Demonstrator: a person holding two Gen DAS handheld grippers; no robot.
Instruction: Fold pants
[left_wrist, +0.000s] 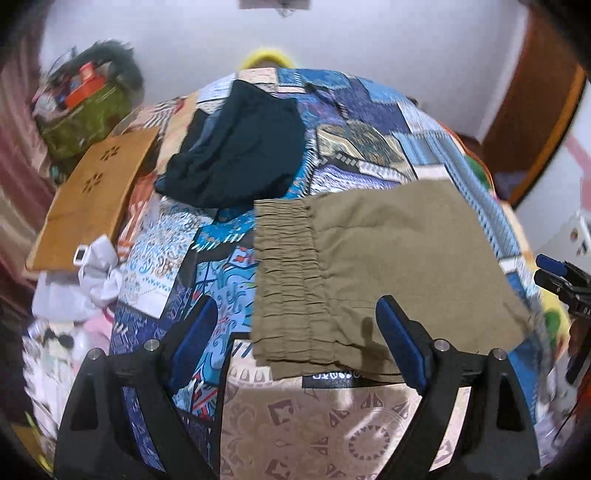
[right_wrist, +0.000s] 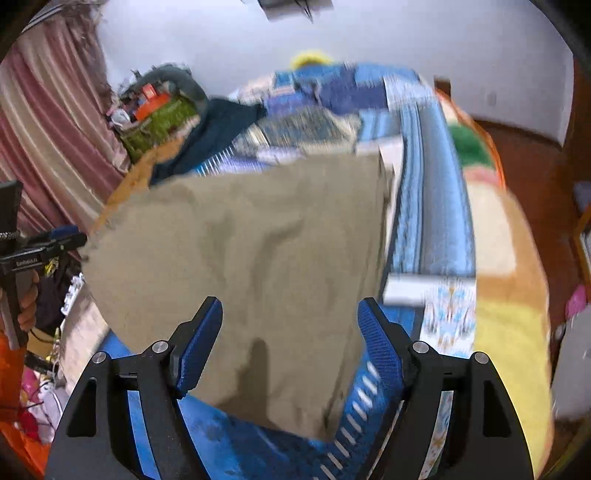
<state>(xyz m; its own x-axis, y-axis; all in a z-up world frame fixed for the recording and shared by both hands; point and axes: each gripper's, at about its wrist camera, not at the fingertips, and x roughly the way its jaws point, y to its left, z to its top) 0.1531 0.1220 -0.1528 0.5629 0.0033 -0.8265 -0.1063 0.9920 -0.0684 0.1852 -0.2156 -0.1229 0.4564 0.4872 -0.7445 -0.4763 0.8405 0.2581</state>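
**Olive pants lie folded flat on the patchwork bedspread**

While both tongs stand spread wide and hold nothing, the olive-khaki pants (left_wrist: 373, 266) lie flat on the blue patchwork bedspread (left_wrist: 373, 122), toward its near right part. In the left wrist view they form a compact, roughly rectangular shape, with the gathered elastic waistband (left_wrist: 284, 280) running along their left edge in tight vertical puckers, stacked in layers at the near corner. To the right of the waistband the cloth is smooth and matte, with only faint creases. The near edge of the pants rests just beyond the beige patterned patch (left_wrist: 332, 424) of the spread.

The left gripper (left_wrist: 295, 314) hovers over the near edge of the pants, its blue-padded fingers (left_wrist: 400, 343) well apart; whether the right-hand pad touches the cloth cannot be told. The right gripper (right_wrist: 290, 317), seen through motion blur, is likewise wide open above the pants (right_wrist: 251, 266), which fill the middle of that view with soft folds.

Farther off, a dark navy garment (left_wrist: 240, 151) lies crumpled on the spread, apart from the pants. A wooden board (left_wrist: 92, 199) sits at the left.
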